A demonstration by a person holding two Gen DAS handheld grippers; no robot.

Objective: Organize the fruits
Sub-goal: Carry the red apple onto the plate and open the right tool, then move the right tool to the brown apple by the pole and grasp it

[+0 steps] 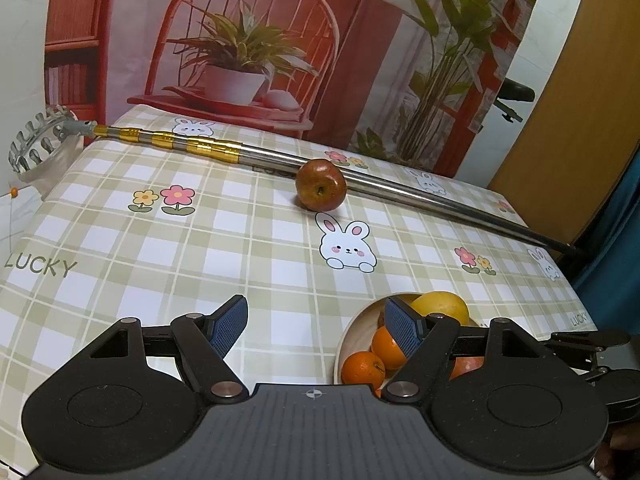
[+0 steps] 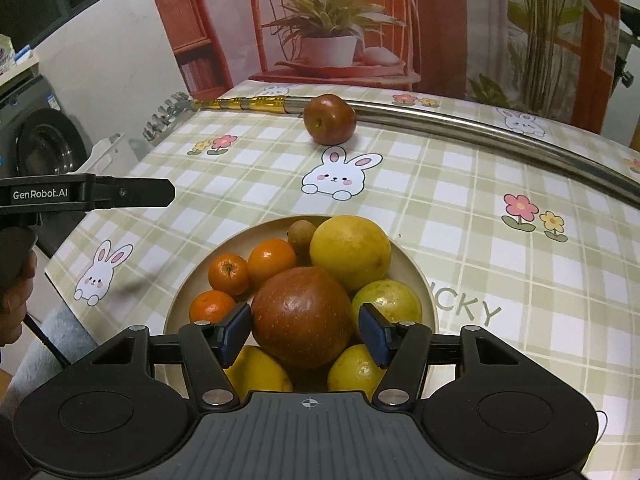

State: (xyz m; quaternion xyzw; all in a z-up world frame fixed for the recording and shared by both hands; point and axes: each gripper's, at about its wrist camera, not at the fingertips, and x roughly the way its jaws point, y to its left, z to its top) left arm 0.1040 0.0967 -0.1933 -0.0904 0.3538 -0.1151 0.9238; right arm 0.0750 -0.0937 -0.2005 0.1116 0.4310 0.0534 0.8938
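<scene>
Probably home: washing machine (image 2: 48, 148), tablecloth (image 2: 460, 184)

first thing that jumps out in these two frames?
The bowl heaped with fruit, a big red apple on top between the open right claw pads. Then the lone apple farther back on the tablecloth, against a long metal pole. Left claw open, empty.

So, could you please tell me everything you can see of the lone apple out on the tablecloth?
The lone apple is dark red-brown, round and glossy, lying tipped so one dimpled end faces the cameras. It rests on the checked tablecloth, beyond the fruit bowl, right against the metal pole behind it; actual contact is unclear. Neither gripper touches it: the left gripper and the right gripper are both open and well short of it.
</scene>
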